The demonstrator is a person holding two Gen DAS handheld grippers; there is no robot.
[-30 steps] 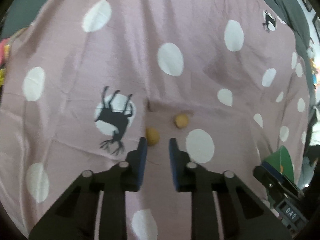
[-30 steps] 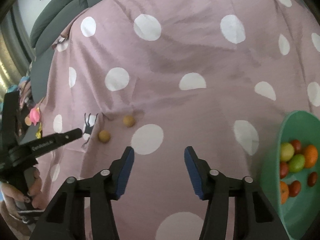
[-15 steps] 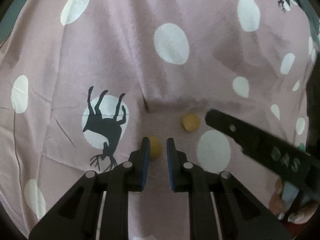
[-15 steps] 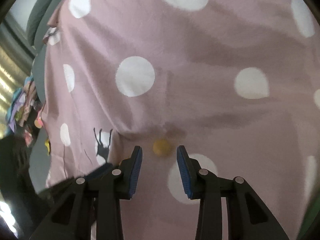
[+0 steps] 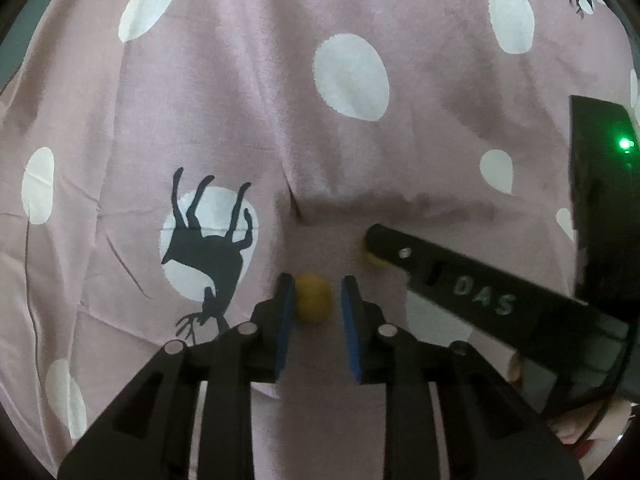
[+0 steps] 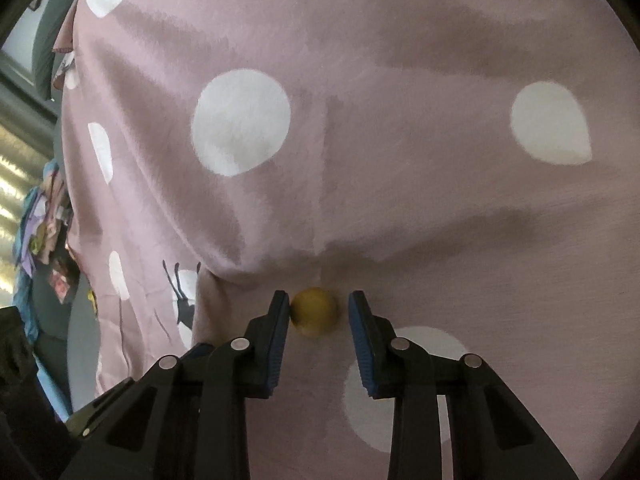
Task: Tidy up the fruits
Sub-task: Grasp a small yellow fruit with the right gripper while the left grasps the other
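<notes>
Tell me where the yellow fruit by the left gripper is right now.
In the left wrist view, the yellow fruit lies on the pink spotted cloth between the open fingers of the left gripper, just right of the deer print.

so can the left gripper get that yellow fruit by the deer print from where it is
Probably yes. The left gripper is open with the yellow fruit already between its jaws on the pink cloth. The right gripper works on the other fruit beside it, apart from this one, so nothing blocks closing.

Matt pink cloth [image 5: 248,80]; fruit [image 6: 314,311] smooth, perhaps waxy.
</notes>
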